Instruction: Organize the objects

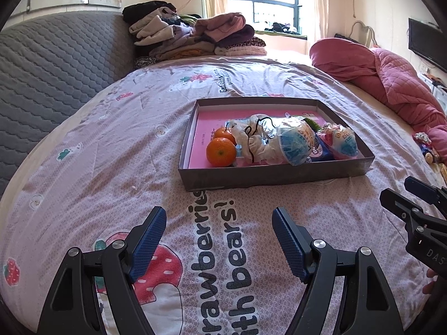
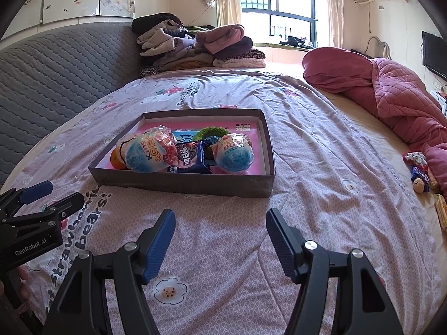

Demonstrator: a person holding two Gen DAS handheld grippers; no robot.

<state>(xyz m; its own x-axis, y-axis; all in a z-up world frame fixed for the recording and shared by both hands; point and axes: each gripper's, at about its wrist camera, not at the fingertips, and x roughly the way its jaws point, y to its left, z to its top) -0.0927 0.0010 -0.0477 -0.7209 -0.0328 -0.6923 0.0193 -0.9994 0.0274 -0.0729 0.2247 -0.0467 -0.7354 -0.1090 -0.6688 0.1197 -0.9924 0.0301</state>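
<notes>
My left gripper (image 1: pixel 218 217) hangs over the near part of the bed with its blue-padded fingers (image 1: pixel 148 237) spread wide, holding nothing. My right gripper (image 2: pixel 220 220) hovers just beside it, equally wide and empty, both pointing forward.

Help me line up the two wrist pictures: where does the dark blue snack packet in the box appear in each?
Left wrist: dark blue snack packet right of centre, wedged between two wrapped snack balls.
Right wrist: dark blue snack packet left of centre, between the same balls.
Shared landmark: the shallow grey box.
</notes>
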